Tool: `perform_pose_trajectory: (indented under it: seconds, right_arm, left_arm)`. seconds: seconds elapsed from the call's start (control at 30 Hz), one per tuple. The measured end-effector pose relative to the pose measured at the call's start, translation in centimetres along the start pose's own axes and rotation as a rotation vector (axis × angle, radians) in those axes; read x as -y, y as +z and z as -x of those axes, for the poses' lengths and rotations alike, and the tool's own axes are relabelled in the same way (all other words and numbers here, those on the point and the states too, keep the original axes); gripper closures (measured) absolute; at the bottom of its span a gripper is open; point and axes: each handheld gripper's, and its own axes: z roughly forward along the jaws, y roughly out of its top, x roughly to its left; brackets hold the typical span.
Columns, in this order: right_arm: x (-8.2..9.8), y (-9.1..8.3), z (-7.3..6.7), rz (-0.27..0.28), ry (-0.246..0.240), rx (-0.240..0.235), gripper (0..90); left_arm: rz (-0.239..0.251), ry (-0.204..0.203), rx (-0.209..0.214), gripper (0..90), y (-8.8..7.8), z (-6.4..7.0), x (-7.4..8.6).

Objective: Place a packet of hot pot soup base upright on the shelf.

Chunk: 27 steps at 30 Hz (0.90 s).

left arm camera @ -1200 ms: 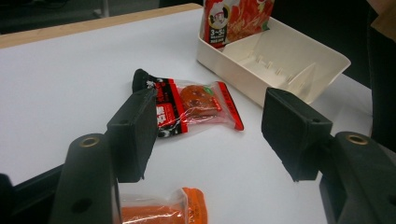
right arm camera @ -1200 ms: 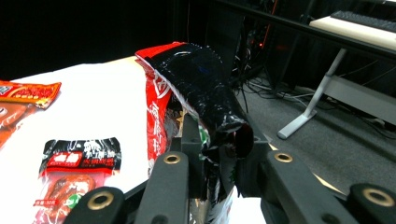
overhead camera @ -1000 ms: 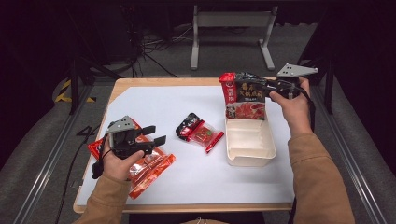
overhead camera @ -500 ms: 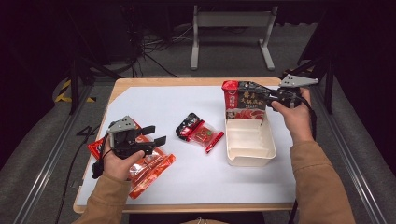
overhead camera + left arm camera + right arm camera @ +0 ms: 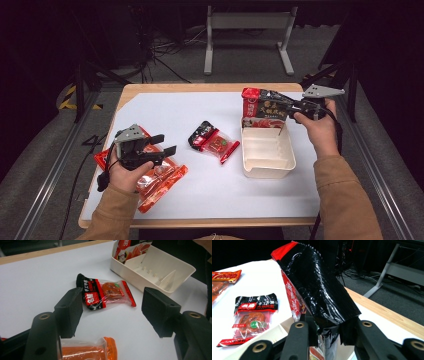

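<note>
A tall red and black pouch (image 5: 262, 109) stands with its lower end in the far compartment of the cream divided tray (image 5: 267, 167). My right gripper (image 5: 287, 107) is shut on the pouch's right side. In the right gripper view the pouch (image 5: 317, 285) sits pinched between the pads of my right gripper (image 5: 328, 332), whose jaws have just been opening a little. My left gripper (image 5: 162, 145) hovers open and empty at the table's left, over an orange packet (image 5: 160, 182). Its left gripper view looks past the left gripper (image 5: 112, 312) at a small red and black sachet (image 5: 105, 292).
The small sachet (image 5: 214, 141) lies on the white sheet between the hands, left of the tray. The tray's near compartments (image 5: 175, 272) hold nothing. The wooden table edge runs along the far side, with dark floor, cables and a metal stand beyond.
My right hand has brought the pouch down and slightly right, so its bottom now rests inside the tray's far end. The left hand has stayed still.
</note>
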Motion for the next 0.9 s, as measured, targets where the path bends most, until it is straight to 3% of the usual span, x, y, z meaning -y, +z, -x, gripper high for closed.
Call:
perform_pose_trajectory:
  seconds: [0.27,0.4,0.6,0.7,0.9]
  right_arm:
    - [0.1,-0.9,0.0,-0.014,0.052,0.016,49.9]
    - [0.2,-1.9,-0.1,-0.012,0.065,0.026,42.2]
    - [0.3,-3.5,-0.8,-0.001,0.07,0.038,37.9]
    - [0.3,-4.4,-1.4,0.0,0.069,0.045,36.8]
    - [0.2,-5.4,-2.7,0.002,0.057,0.036,36.0]
  left_arm:
    - [-0.014,-0.009,0.015,37.3,-0.2,-0.7,0.2]
    - [-0.014,-0.018,0.002,35.3,-0.3,-1.1,0.3]
    - [0.029,-0.028,0.004,32.5,-0.6,-1.5,0.6]
    - [0.049,-0.027,-0.016,29.3,-0.9,-1.6,0.6]
    - [0.061,-0.029,-0.03,24.6,-1.4,-2.1,0.5]
